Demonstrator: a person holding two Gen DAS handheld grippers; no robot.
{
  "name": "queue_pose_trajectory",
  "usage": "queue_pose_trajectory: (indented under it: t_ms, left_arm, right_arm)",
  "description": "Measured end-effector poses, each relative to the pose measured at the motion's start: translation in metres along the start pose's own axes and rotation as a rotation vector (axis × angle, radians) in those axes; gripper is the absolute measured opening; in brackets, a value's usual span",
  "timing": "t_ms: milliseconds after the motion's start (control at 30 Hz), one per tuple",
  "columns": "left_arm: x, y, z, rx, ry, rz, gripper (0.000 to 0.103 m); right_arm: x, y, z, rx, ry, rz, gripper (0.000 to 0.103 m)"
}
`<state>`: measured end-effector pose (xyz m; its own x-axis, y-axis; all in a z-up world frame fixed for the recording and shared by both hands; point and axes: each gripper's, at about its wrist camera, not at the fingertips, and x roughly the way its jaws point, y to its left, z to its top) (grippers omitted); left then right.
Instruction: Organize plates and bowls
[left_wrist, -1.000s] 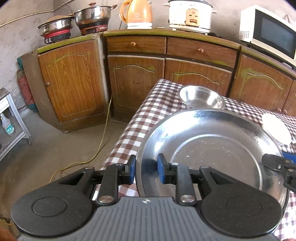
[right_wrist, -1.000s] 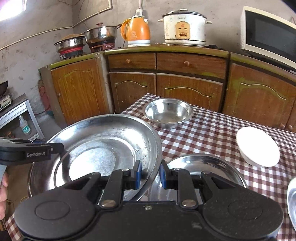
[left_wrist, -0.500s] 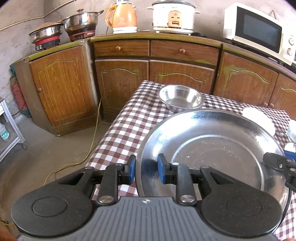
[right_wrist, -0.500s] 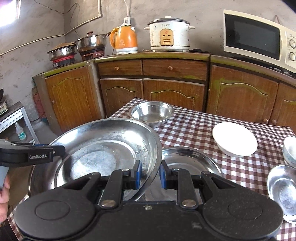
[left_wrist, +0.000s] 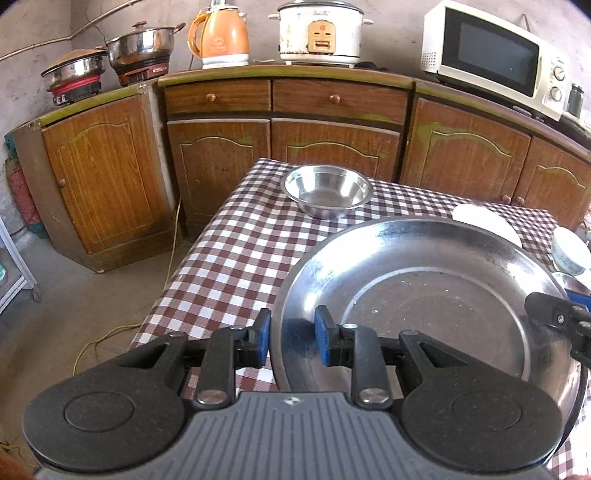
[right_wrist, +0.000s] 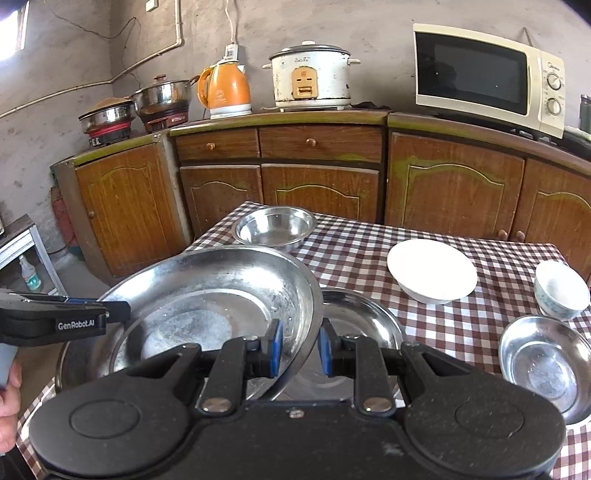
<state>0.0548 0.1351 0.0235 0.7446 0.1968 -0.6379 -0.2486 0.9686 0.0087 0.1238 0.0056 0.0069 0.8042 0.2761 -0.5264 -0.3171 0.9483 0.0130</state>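
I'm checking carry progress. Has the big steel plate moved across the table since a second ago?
Yes. The big steel plate, gripped by both grippers, has shifted right, now overlapping the smaller steel plate beneath it.

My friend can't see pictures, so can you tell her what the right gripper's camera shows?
The right gripper pinches the rim of a big steel plate, with the left gripper on its far edge, above a checked tablecloth. A second steel plate lies beneath; a white bowl and steel bowl sit beyond.

Bare checked tablecloth (left_wrist: 236, 258) lies open toward ten o'clock; a round steel bowl (left_wrist: 328, 190) blocks twelve, a white ceramic bowl (right_wrist: 431, 270) two.
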Motion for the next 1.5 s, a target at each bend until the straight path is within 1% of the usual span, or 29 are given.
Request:
queue_pose_trajectory:
  t_ms: [633, 1500]
  left_arm:
    - [-0.010, -0.032, -0.013, 0.036, 0.008, -0.040, 0.027]
    - [-0.023, -0.087, -0.035, 0.100, 0.026, -0.132, 0.027]
  right_arm:
    - [-0.021, -0.035, -0.022, 0.070, 0.022, -0.033, 0.027]
    - [-0.064, -0.087, -0.061, 0.158, 0.055, -0.113, 0.027]
